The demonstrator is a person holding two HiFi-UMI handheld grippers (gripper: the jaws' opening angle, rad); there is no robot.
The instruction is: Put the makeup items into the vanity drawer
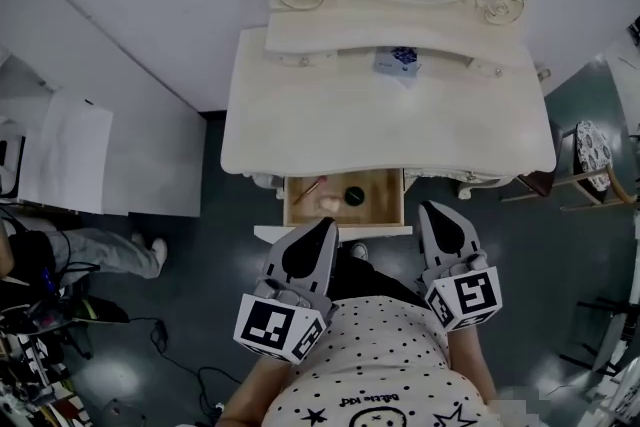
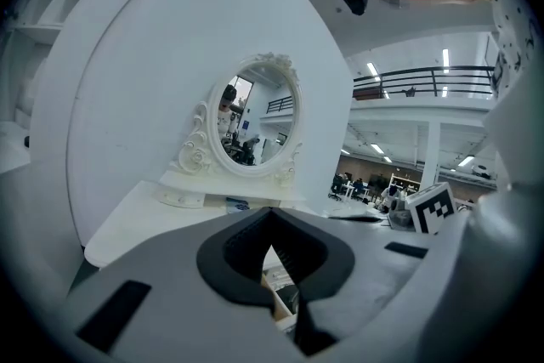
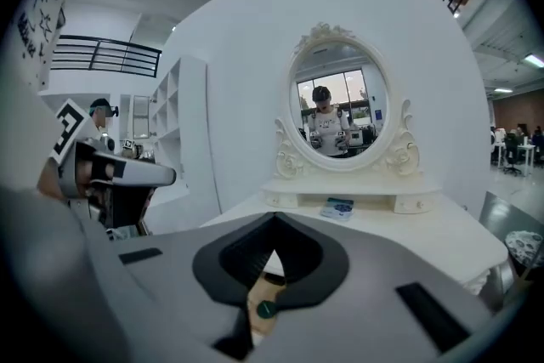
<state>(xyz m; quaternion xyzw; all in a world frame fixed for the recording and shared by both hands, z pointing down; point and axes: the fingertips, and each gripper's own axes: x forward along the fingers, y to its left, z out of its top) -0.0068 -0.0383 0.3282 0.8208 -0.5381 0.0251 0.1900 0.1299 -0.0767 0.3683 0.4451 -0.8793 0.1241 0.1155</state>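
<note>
Wooden drawer [image 1: 386, 201] open w/ makeup items [image 1: 354, 196] inside; L gripper [image 1: 324, 227] & R gripper [image 1: 433, 212] both clenched, empty.

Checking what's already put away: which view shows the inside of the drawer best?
The head view: it looks steeply down into the open drawer, with its whole interior visible. Both gripper views catch only a sliver of it through the gap in their jaws.

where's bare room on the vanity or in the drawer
The vanity top is bare from its front edge back to the small blue box. In the open drawer, the right end beyond the dark round item is free; the left half is crowded by a slim stick and a pale item.
</note>
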